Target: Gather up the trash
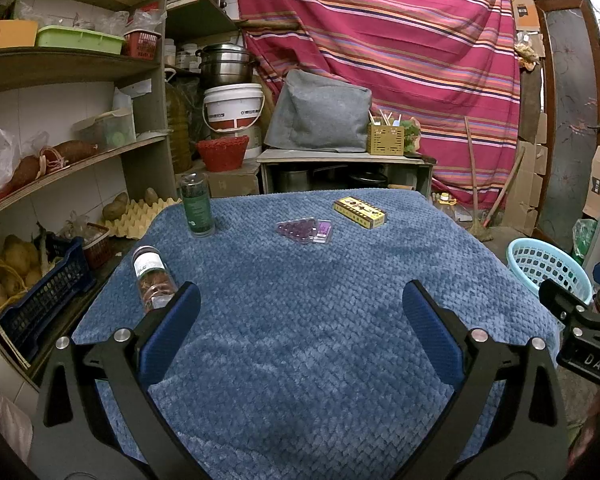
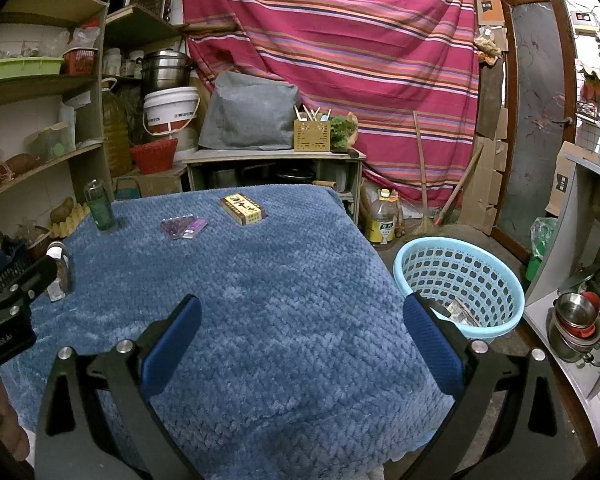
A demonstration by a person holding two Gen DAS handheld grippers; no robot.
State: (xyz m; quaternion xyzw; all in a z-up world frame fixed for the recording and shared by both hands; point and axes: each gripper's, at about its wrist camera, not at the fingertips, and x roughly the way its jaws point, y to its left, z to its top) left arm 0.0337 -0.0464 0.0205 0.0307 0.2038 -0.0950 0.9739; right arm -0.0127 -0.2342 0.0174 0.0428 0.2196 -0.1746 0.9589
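Two grippers are held over the near edge of the table, both empty. The left gripper [image 1: 300,312] has its blue-padded fingers spread wide apart, with nothing between them; the right gripper [image 2: 300,320] is likewise spread apart and holds nothing.

Just beside the left gripper's left finger, a lying jar [image 1: 153,276] rests on the blue cloth [image 1: 300,280]. Its long axis runs from the near edge toward the far-left side, with the white-labelled end pointing away from the gripper. Further out, an upright green bottle [image 1: 196,205] stands near the far-left corner, its long axis vertical. Near the middle of the far half, a purple blister pack [image 1: 305,231] lies flat. Beyond it and to the right, a yellow box [image 1: 360,212] lies flat, its long axis running diagonally from far-left to near-right.

Off the table's right side, a light-blue basket [image 2: 460,284] stands on the floor. In the right wrist view, some flat wrapper-like item is seen at its bottom; what it is cannot be told.

Progress is judged as early: at most one piece appears to be collected, and four items are left on the cloth. The lying jar is judged the nearest candidate for the left gripper
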